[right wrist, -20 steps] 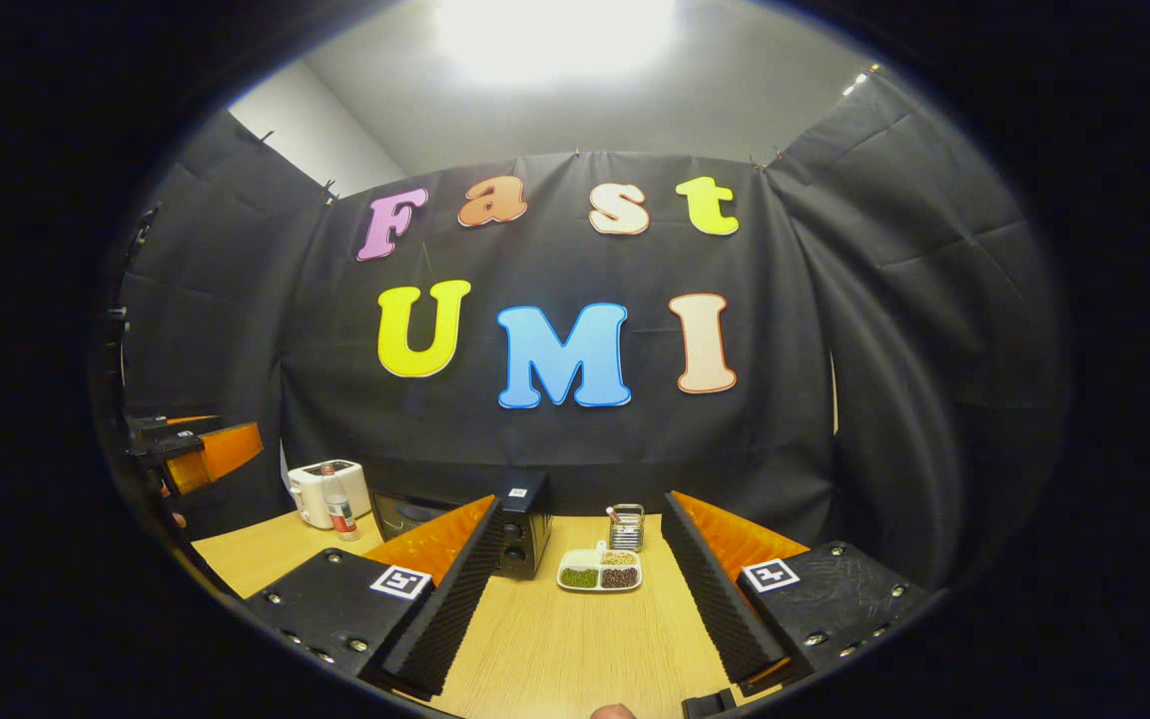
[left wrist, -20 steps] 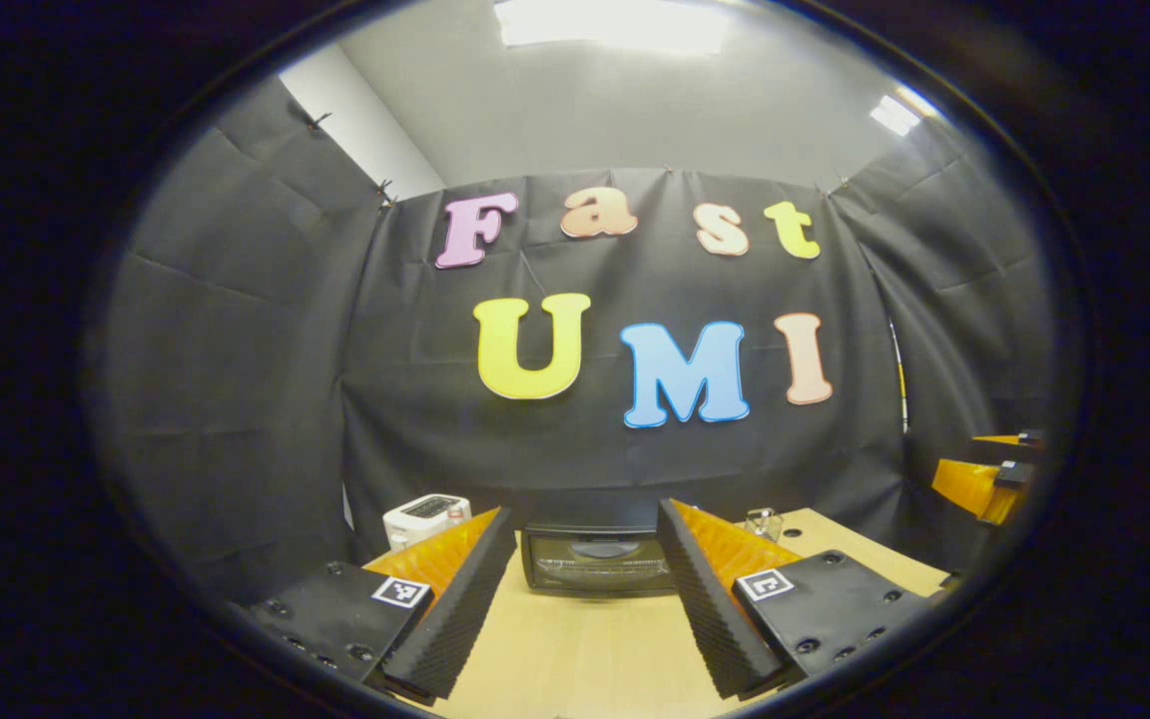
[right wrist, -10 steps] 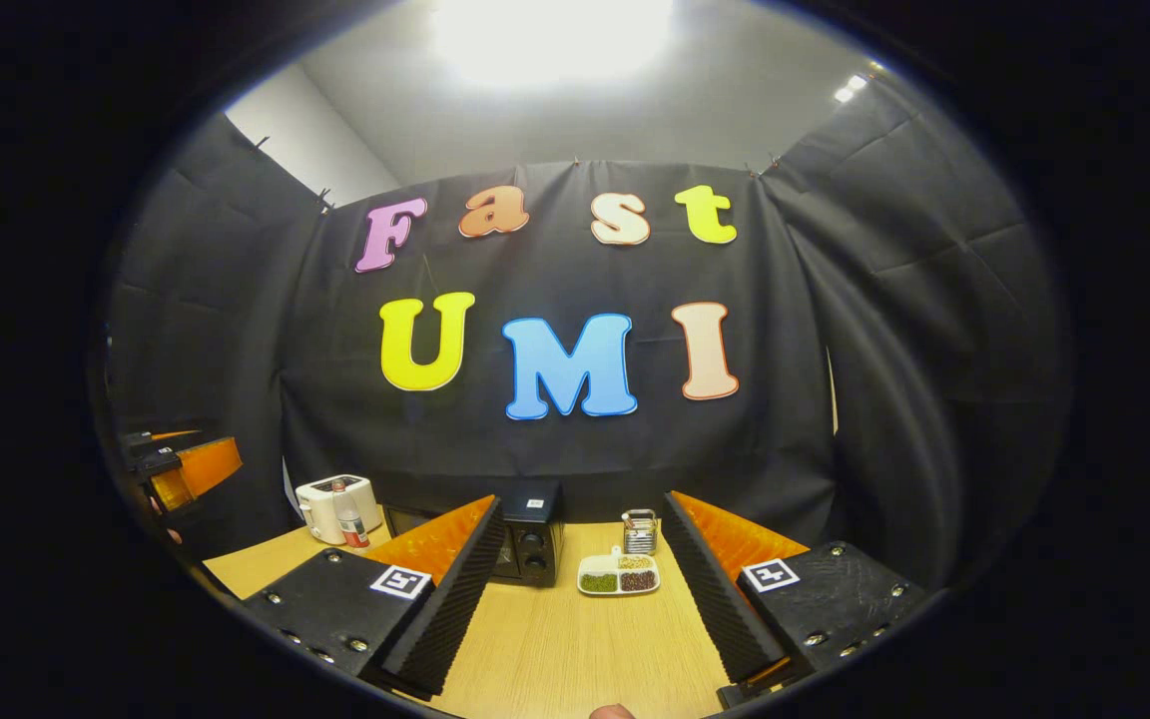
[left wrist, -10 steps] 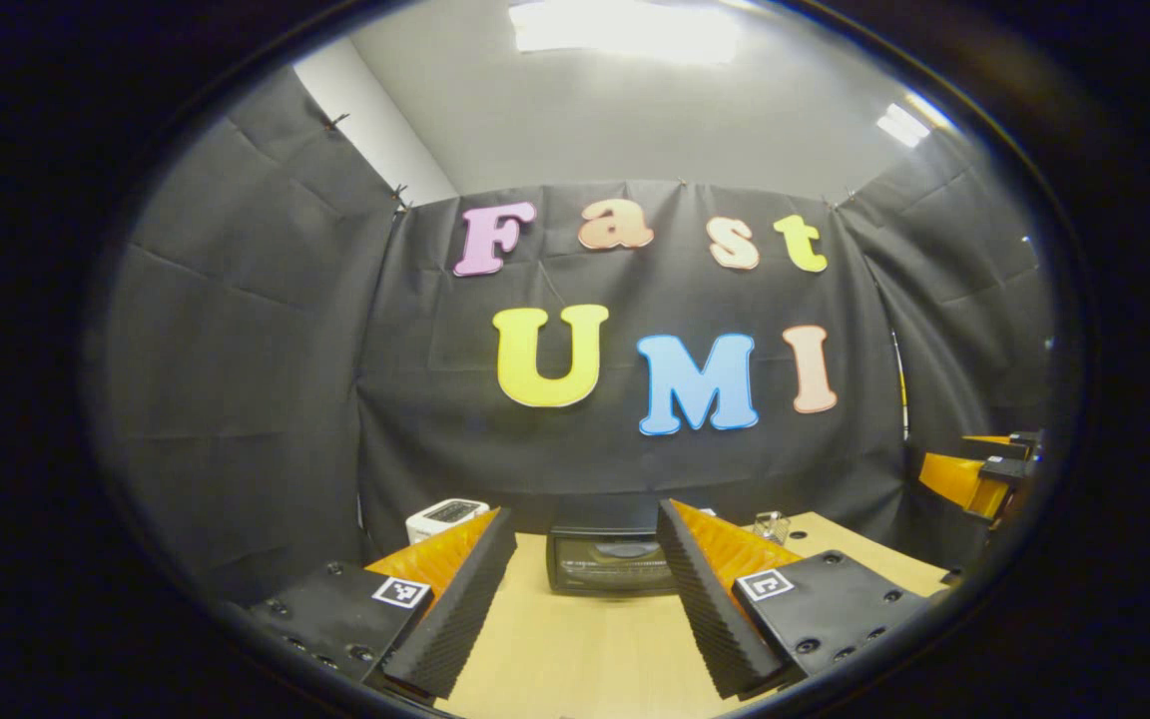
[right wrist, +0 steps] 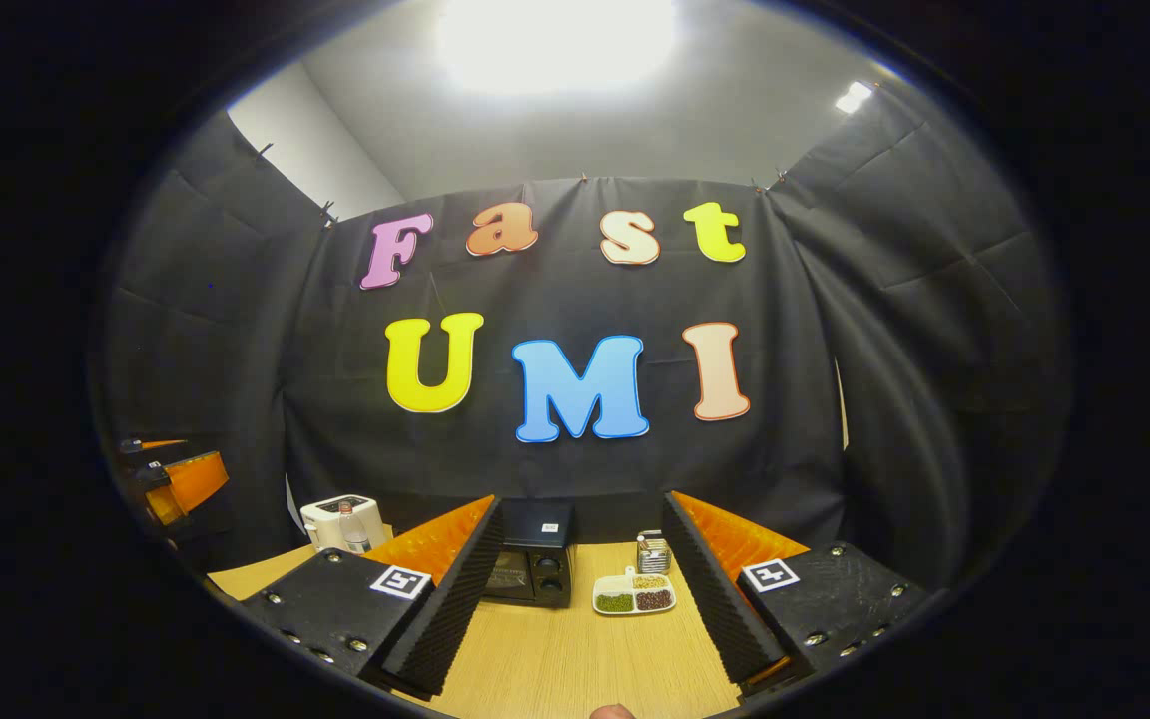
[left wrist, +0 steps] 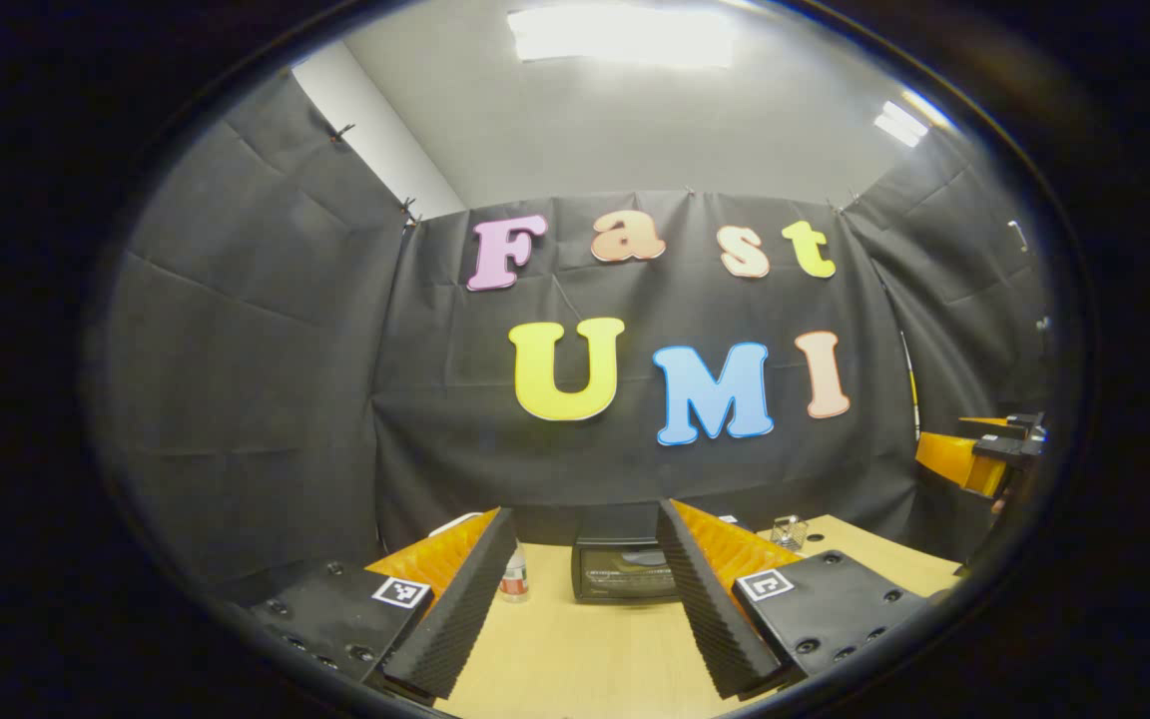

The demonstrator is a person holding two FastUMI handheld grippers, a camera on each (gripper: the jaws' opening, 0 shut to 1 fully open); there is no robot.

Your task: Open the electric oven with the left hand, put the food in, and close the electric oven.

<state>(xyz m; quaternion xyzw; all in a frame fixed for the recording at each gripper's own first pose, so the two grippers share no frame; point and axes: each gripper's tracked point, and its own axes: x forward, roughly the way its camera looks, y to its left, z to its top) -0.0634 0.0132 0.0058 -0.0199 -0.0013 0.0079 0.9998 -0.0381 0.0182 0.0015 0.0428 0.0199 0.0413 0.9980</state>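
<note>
Black oven (left wrist: 625,571) door shut as before, left tool (left wrist: 585,574) nearer

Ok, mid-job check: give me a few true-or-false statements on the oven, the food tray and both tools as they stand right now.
1. The oven door is shut. True.
2. The left tool is clamped on the oven handle. False: it is open, short of the oven, with bare table between its fingers.
3. The food tray sits on the table beside the oven's knob side. True.
4. The right tool holds the food tray. False: it is open, and the tray lies untouched ahead of it.
5. A bottle stands by the white appliance. True.
</note>
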